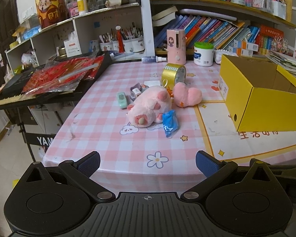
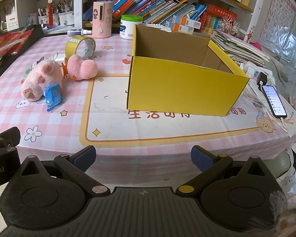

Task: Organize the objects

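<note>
Both claws stand wide apart with nothing in them: my left gripper (image 1: 147,163) hangs off the near edge of the table facing the clutter, and my right gripper (image 2: 143,158) hangs off the same edge facing the yellow cardboard box (image 2: 179,90), which sits open-topped and looks bare inside as far as I can see. I judge the sorting has not begun, so the step in hand is the first pick. The loose things lie in a cluster to the left of the box: a pink plush pig (image 1: 148,106) on its side, a blue foil packet (image 1: 170,122) leaning against its near flank, a pink plush heart (image 1: 187,95) just beside it toward the box, a roll of gold tape (image 1: 173,75) standing on edge behind, a mint green case (image 1: 121,99) on the far-left side, and some small purple items (image 1: 137,89) tucked behind the pig that I cannot make out. I would take the packet first with the left claw, since it is nearest and rests on the pig; lifting the pig first would likely tip it. I would come in low over the checked tablecloth (image 1: 112,142), close across the packet's narrow width, and lift cleanly before swinging toward the box, keeping the right claw clear of that path. The plush will squash, so a deep bite around the body should hold better than a pinch on fur
</note>
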